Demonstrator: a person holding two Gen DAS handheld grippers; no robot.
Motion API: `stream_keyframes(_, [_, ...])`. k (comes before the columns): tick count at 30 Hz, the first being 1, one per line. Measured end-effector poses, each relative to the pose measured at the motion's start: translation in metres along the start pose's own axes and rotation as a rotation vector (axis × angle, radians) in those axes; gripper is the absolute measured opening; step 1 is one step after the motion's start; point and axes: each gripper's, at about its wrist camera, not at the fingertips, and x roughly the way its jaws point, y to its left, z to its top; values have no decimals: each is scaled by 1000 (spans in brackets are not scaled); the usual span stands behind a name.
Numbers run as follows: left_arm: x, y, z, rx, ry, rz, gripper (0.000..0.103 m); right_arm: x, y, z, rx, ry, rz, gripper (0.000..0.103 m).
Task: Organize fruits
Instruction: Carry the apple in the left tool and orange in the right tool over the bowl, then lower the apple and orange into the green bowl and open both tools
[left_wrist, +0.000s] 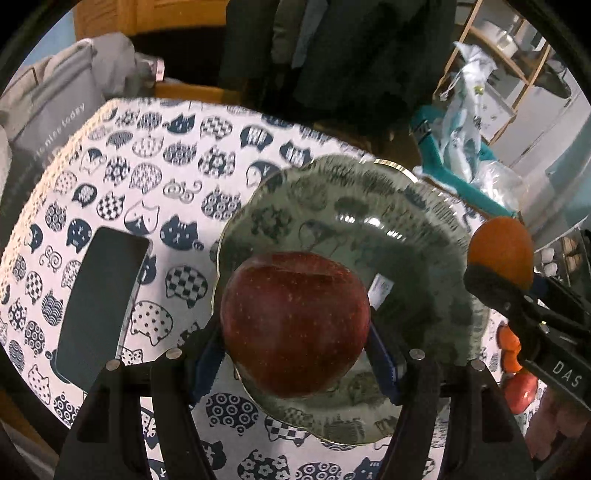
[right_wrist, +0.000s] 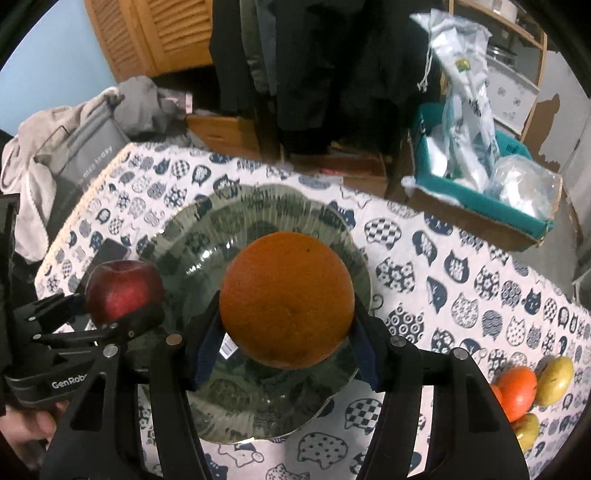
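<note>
My left gripper (left_wrist: 295, 332) is shut on a dark red apple (left_wrist: 295, 325) and holds it over the near-left part of a clear glass plate (left_wrist: 424, 229). The apple also shows in the right wrist view (right_wrist: 123, 291). My right gripper (right_wrist: 286, 325) is shut on an orange (right_wrist: 286, 299) and holds it above the middle of the glass plate (right_wrist: 184, 236). The orange shows at the right in the left wrist view (left_wrist: 500, 254). Both fruits are off the plate's surface.
The table has a cat-print cloth (left_wrist: 147, 166). A black phone (left_wrist: 99, 302) lies left of the plate. Orange and yellow fruits (right_wrist: 532, 387) sit at the table's near right. A teal box (right_wrist: 480, 199) with plastic bags stands behind the table.
</note>
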Motion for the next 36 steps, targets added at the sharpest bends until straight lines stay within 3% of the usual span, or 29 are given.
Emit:
stream_keyframes(8, [21,-1,-7,15,66,9,71,14,2,-5,-3,37,8,62])
stream_keyframes(16, [38,-19,-11,96,120,42,72,17,-1,-7,11,50,11,62])
stream_keyframes(21, [32,-25,-10,107,80,35,81,13,-5,-5,33,41,19,62])
stream_keyframes(29, [2,-11,-1,61,15,17,81,12,-5,-2,36,48,36,62])
stream_keyframes(36, [-31,22,0,-61,-56,2,81,28,11,-6,4,106,45,62])
